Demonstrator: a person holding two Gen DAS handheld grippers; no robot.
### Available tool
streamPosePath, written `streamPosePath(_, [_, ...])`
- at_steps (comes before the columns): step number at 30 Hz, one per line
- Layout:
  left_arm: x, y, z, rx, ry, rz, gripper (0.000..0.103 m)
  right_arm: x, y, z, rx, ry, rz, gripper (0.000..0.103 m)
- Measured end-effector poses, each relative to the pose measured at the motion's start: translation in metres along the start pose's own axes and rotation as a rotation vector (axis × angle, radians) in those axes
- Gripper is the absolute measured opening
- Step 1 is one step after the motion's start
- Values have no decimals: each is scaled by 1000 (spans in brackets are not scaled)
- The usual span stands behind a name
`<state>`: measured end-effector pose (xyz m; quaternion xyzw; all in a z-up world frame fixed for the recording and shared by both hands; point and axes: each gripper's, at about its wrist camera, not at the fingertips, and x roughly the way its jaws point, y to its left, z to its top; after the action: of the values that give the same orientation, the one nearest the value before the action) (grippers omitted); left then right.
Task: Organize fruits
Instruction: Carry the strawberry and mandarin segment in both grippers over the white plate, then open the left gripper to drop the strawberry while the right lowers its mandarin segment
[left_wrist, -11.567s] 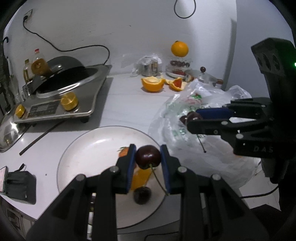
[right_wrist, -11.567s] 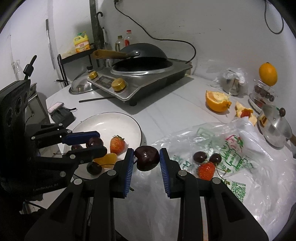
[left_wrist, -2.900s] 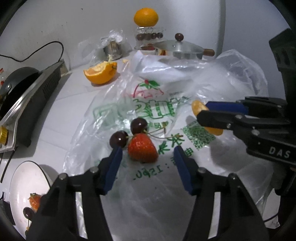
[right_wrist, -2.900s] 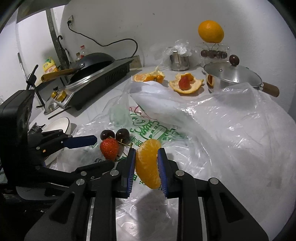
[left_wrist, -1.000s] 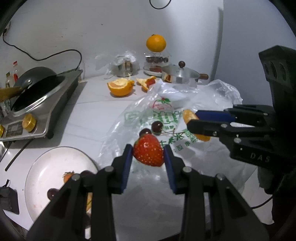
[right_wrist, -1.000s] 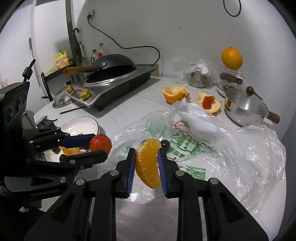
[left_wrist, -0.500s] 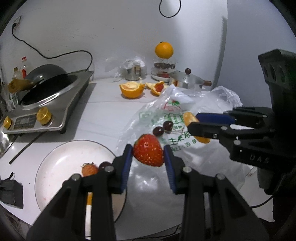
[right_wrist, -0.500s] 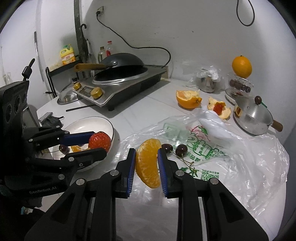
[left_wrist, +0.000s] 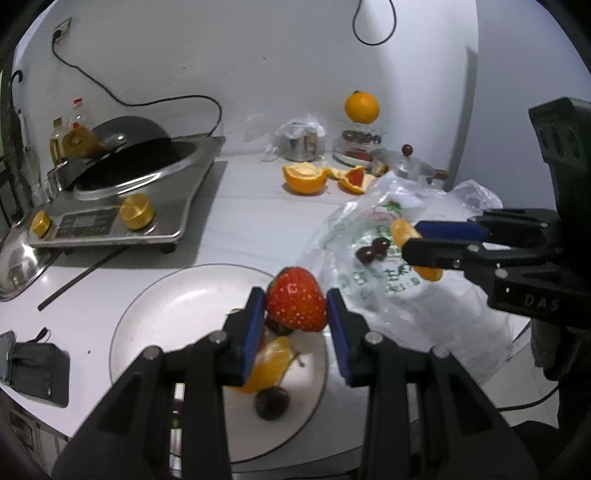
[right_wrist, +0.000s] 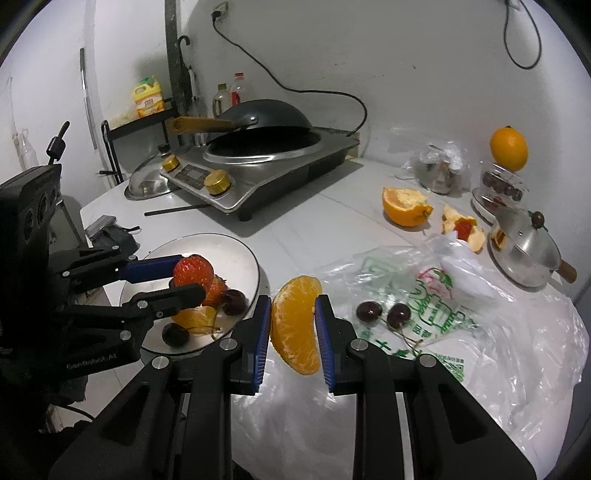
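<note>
White countertop runs under both tools, cluttered toward 12 o'clock. Nearest, the left gripper (left_wrist: 296, 314) pinches a glossy red strawberry (left_wrist: 296, 300) just above the plate (left_wrist: 155, 314), which already holds fruit — 1 strawberry, an orange piece, cherries. At 3 o'clock the right gripper (right_wrist: 292, 325) clamps a plump orange segment (right_wrist: 296, 325). Farther out, 2 cherries (right_wrist: 384, 313) wait on the plastic bag (right_wrist: 517, 350) — roughly halfway, I judge.

Right gripper (left_wrist: 424, 242) body: white letters "DAS", rest cut off. Left gripper (right_wrist: 173, 282) body: "GenRobot.AI". Plastic bag (right_wrist: 461, 332): green print and a QR code, unreadable.
</note>
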<state>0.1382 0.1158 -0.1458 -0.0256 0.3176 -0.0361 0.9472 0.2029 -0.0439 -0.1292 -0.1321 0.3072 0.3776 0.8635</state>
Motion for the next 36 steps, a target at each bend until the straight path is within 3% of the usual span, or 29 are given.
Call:
streamPosePath(17, [11, 47, -9, -45, 23, 60, 35, 25, 27, 16, -35, 29, 20, 26])
streamPosePath(30, [36, 66, -4, -76, 78, 80, 35, 52, 17, 19, -13, 53, 49, 26])
streamPosePath(36, [47, 70, -2, -84, 145, 80, 36, 61, 13, 22, -9, 54, 67, 26])
